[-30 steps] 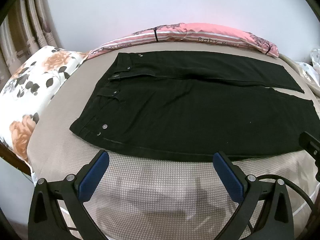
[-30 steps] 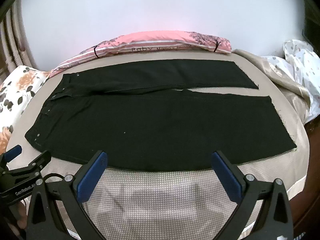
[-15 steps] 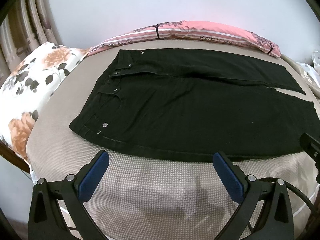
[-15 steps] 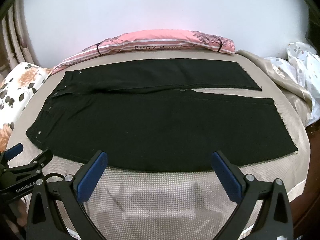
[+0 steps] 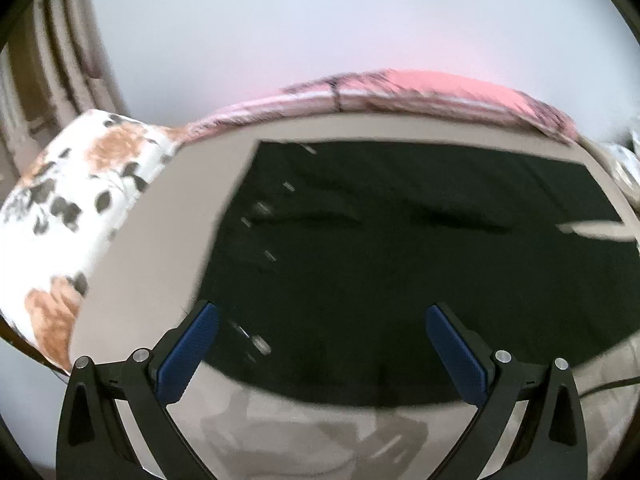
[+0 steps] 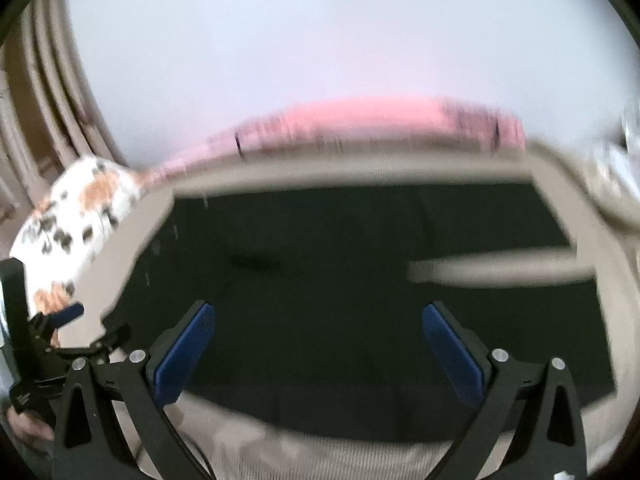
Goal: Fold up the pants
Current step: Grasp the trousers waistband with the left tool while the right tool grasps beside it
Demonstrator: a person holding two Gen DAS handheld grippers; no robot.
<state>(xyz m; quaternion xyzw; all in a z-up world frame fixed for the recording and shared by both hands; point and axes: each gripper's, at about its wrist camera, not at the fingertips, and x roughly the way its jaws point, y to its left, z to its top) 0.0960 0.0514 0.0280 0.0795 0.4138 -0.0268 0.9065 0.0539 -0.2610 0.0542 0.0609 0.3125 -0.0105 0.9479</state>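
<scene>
Black pants (image 5: 400, 248) lie spread flat on the beige bed (image 5: 152, 248), waistband to the left, legs running right; both views are blurred by motion. My left gripper (image 5: 322, 344) is open and empty, over the near edge of the pants by the waistband rivets. My right gripper (image 6: 318, 344) is open and empty over the near leg of the pants (image 6: 340, 288). A gap of bedsheet (image 6: 500, 268) shows between the two legs. The left gripper also shows at the left edge of the right wrist view (image 6: 60, 332).
A floral pillow (image 5: 68, 208) lies at the bed's left end. A pink striped pillow (image 5: 400, 92) runs along the far edge against the white wall. Rumpled white bedding (image 6: 616, 172) sits at the right. A slatted headboard (image 6: 44, 120) stands at far left.
Both grippers have moved forward and down toward the pants, so their tips now overlap the near edge of the fabric. Both stay open.
</scene>
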